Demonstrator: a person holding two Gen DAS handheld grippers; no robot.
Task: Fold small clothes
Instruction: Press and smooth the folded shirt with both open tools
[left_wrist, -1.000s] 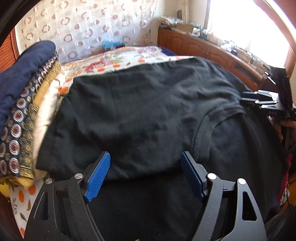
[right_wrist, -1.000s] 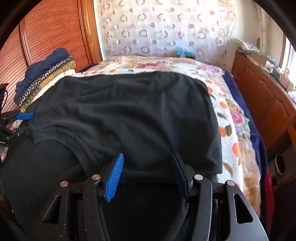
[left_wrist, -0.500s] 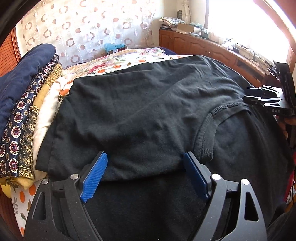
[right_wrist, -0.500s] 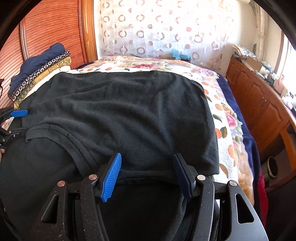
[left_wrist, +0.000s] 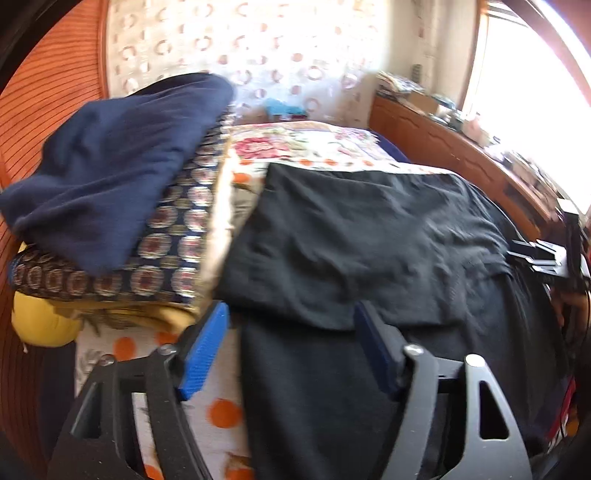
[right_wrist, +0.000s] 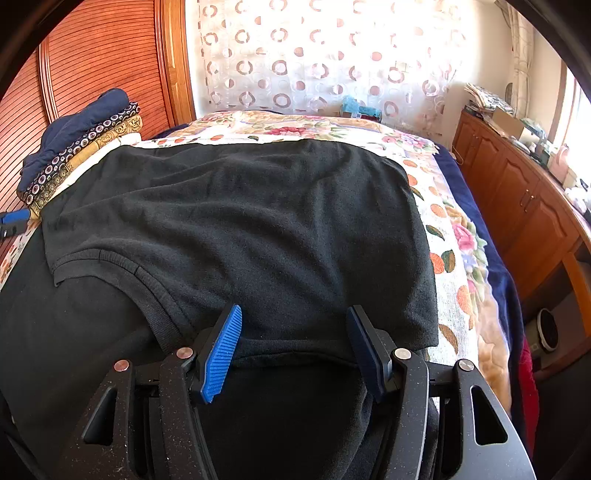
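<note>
Right wrist: right gripper (right_wrist: 295, 347) agape over black shirt (right_wrist: 236, 221)

Daylight floods in through the window (left_wrist: 524, 85) – blown out white – while the left wrist view is smeared with blur; both views bend at their dark edges.
</note>
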